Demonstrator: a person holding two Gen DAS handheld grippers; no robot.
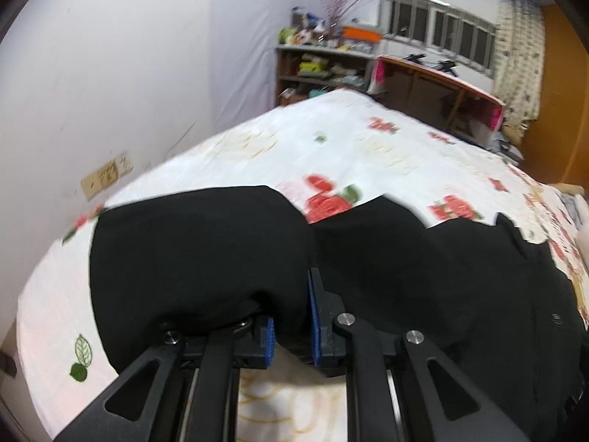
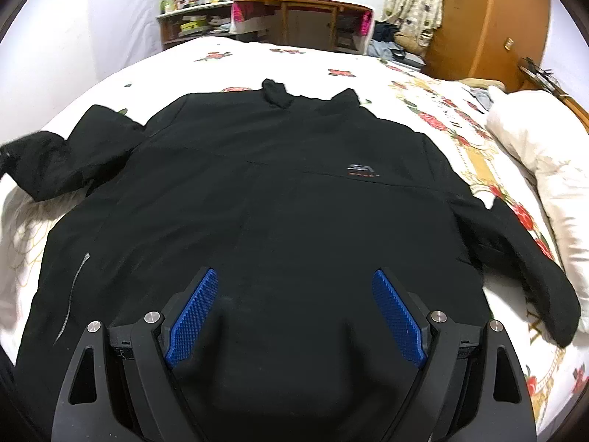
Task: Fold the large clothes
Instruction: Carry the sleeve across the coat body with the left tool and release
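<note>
Two grippers over black jacket (image 2: 279,199), left gripper (image 1: 292,316) pinching sleeve (image 1: 198,258), right gripper (image 2: 294,313) spread

Jacket (image 2: 279,199) lies on bed (image 2: 460,140), pillow (image 2: 545,147) at right.

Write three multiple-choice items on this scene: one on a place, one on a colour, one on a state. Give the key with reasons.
1. Where does the black jacket lie?
A. on the floral bedsheet
B. on the wooden desk
C. on the floor

2. What colour are the pads of the right tongs?
A. red
B. blue
C. white

3. How do the left tongs stand?
A. wide open over bare sheet
B. out of view
C. shut on jacket fabric

Key:
1 A, the jacket is spread on the rose-printed sheet.
2 B, both ribbed pads show blue.
3 C, the blue pads sit close together with black cloth pinched between them, while the right tongs gape open above the hem.
</note>
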